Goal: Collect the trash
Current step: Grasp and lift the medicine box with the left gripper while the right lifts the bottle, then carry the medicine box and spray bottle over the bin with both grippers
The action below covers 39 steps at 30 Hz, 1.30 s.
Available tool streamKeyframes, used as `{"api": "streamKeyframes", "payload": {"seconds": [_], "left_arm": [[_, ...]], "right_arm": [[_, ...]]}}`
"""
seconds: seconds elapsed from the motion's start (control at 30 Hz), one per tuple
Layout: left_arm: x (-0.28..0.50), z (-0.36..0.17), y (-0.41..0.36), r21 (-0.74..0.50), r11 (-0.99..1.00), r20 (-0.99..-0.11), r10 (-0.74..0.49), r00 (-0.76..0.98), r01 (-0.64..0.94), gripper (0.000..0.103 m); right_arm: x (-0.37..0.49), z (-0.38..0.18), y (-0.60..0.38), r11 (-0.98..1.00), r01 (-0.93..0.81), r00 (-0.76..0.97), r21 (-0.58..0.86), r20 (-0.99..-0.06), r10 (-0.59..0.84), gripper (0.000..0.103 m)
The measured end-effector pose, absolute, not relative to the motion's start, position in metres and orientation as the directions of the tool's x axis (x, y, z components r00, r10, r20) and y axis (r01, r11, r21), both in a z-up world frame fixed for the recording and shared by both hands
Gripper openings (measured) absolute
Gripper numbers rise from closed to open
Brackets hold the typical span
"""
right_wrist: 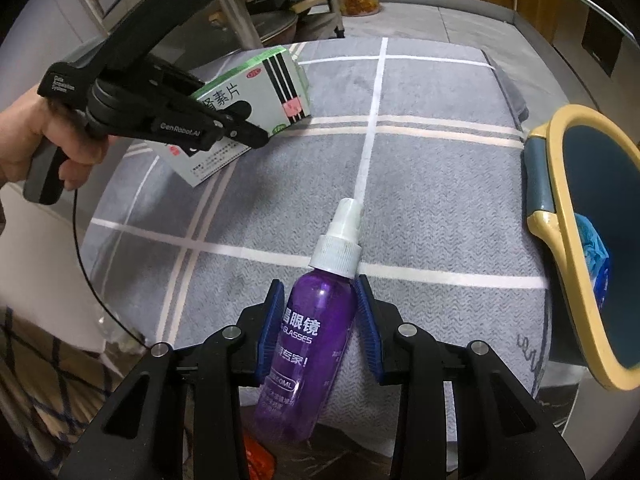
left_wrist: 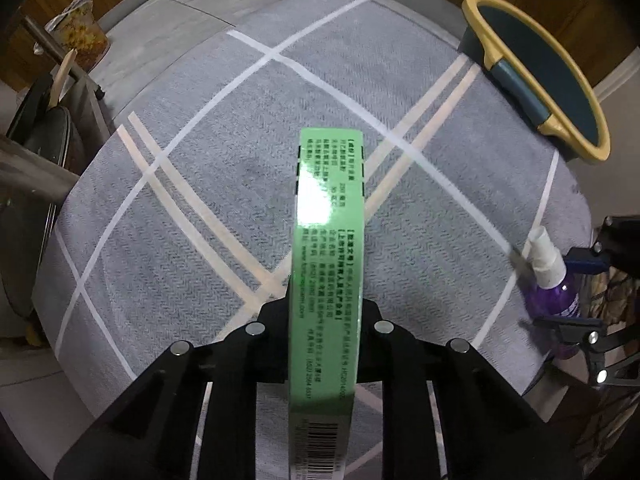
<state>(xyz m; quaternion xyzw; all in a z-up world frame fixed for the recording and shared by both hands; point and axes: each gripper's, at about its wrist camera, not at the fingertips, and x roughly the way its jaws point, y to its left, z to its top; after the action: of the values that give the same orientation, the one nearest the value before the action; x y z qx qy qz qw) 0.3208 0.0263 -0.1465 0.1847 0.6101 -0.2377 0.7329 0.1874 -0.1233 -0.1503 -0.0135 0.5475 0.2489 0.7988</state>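
Left wrist view: green carton (left_wrist: 328, 248) centre frame, narrow face up, clamped in left gripper (left_wrist: 326, 312); light, crushable card, best held by flat sides. Pads hidden.

Right wrist view: purple spray bottle (right_wrist: 308, 344) lower centre, clamped in right gripper (right_wrist: 320, 320); slick plastic. Bin (right_wrist: 576, 240) right edge, cropped.

Rug (right_wrist: 440, 184): grey herringbone weave, white and cream grid stripes. Medicine box (left_wrist: 328, 240) above rug: light green side, black print, barcode; white face with black stripes. Spray bottle (right_wrist: 308, 344): translucent purple, white cap and lettering. Bin (right_wrist: 592, 240) at rug's edge: dark teal, yellow rim.
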Motion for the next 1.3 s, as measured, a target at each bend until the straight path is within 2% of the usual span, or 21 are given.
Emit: {"api": "streamKeyframes", "payload": {"seconds": [0.3,0.63,1.3], "left_arm": [[0.311,-0.121,0.018,-0.063,0.82,-0.964,-0.198,0.179,0.568,0.018],[0.291,-0.069,-0.02,-0.103,0.8,-0.917,-0.307,0.256,0.59,0.018],[0.244,-0.005,-0.125,-0.103,0.789,-0.788,-0.436,0.435,0.605,0.018]], "right_arm": [[0.185,-0.138,-0.13,0.879,-0.405,0.323,0.251,-0.86,0.394,0.037],[0.187,-0.1,-0.181,0.913,-0.318,0.461,0.257,-0.799,0.386,0.035],[0.166,-0.027,-0.313,0.971,-0.126,0.685,0.204,-0.69,0.234,0.034]]}}
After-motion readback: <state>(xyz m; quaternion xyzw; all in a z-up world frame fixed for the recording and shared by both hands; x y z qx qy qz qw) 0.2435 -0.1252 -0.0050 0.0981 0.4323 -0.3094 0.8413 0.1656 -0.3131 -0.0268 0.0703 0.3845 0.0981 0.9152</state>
